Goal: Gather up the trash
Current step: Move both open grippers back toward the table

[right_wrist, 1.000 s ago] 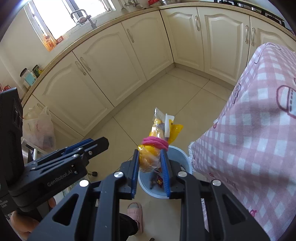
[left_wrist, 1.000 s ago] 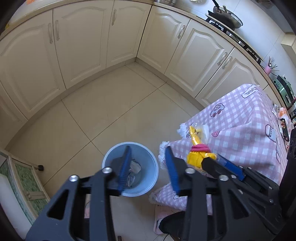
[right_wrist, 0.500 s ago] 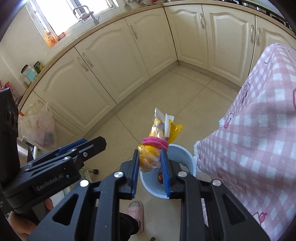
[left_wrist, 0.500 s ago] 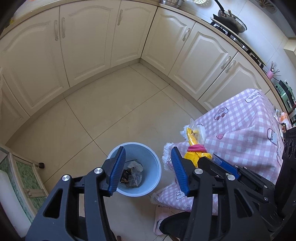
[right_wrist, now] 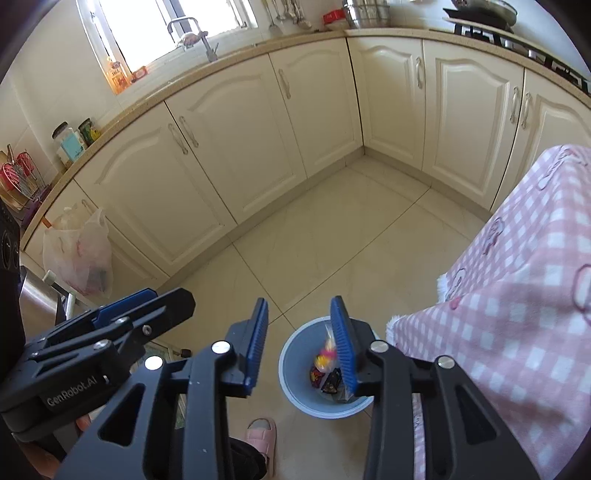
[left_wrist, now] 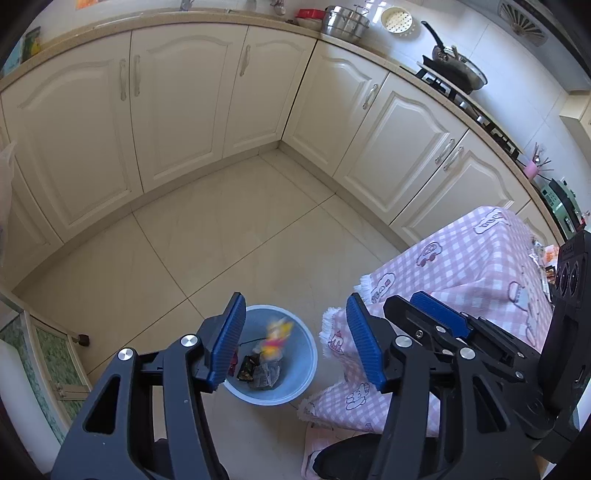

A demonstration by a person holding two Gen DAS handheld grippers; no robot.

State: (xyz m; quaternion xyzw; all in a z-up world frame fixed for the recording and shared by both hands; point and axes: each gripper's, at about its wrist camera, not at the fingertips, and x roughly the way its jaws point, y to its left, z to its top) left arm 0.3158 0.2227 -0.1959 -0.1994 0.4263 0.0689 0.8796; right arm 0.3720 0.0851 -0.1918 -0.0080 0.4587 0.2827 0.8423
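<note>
The yellow snack bag (left_wrist: 276, 338), blurred, was in the blue bin (left_wrist: 306, 373) on dark wrappers (right_wrist: 330, 380); the right gripper (right_wrist: 301, 347) and left gripper (left_wrist: 295, 341), jaws opening, held nothing; drop step apparently done; next likely more trash from the checked tablecloth (left_wrist: 480, 266)

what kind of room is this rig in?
A home kitchen, most likely. Cream base cabinets run along two walls under a countertop, a frying pan sits on a gas hob, and a sink tap stands below the window. A blue trash bin stands on the tiled floor.
</note>
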